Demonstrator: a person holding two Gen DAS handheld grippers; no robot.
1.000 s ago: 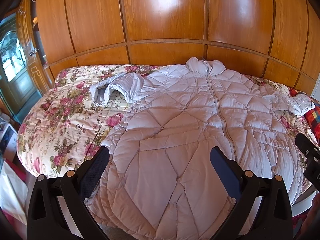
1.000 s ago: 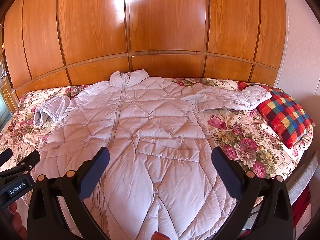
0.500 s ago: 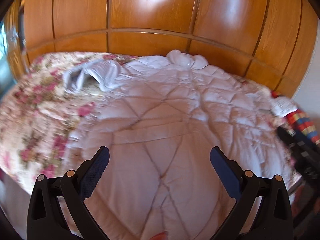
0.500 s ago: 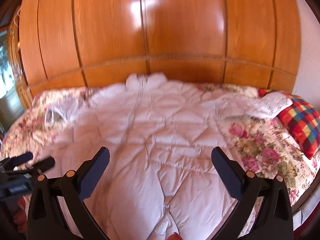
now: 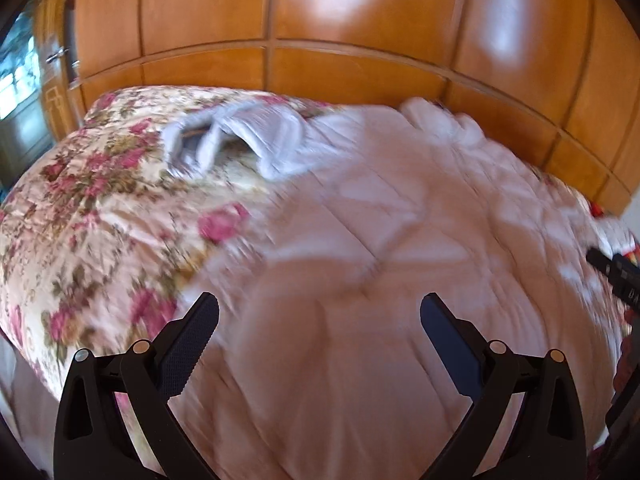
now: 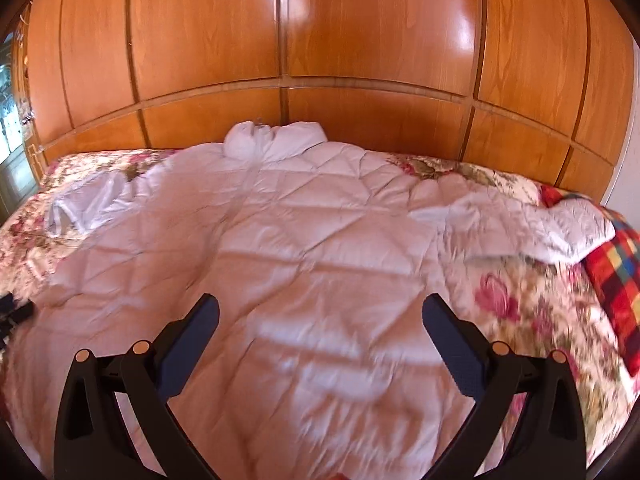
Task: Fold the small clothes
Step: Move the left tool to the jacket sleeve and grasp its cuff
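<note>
A pale quilted puffer jacket (image 6: 312,248) lies spread flat, front up, on a floral bedspread (image 6: 520,304), collar toward the wooden wall. It also shows in the left wrist view (image 5: 380,260), blurred. Its left sleeve (image 5: 256,136) is bunched at the upper left; its right sleeve (image 6: 532,224) reaches toward a checked pillow. My left gripper (image 5: 319,316) is open and empty above the jacket's lower left part. My right gripper (image 6: 320,316) is open and empty above the jacket's lower middle.
A wood-panelled wall (image 6: 320,40) runs behind the bed. A red checked pillow (image 6: 616,280) lies at the bed's right end. A cabinet door (image 5: 24,80) stands at the far left. The floral bedspread (image 5: 92,220) shows left of the jacket.
Both grippers have moved closer over the jacket and stayed open. The left view has swung left, showing more bedspread. The jacket has not moved.
</note>
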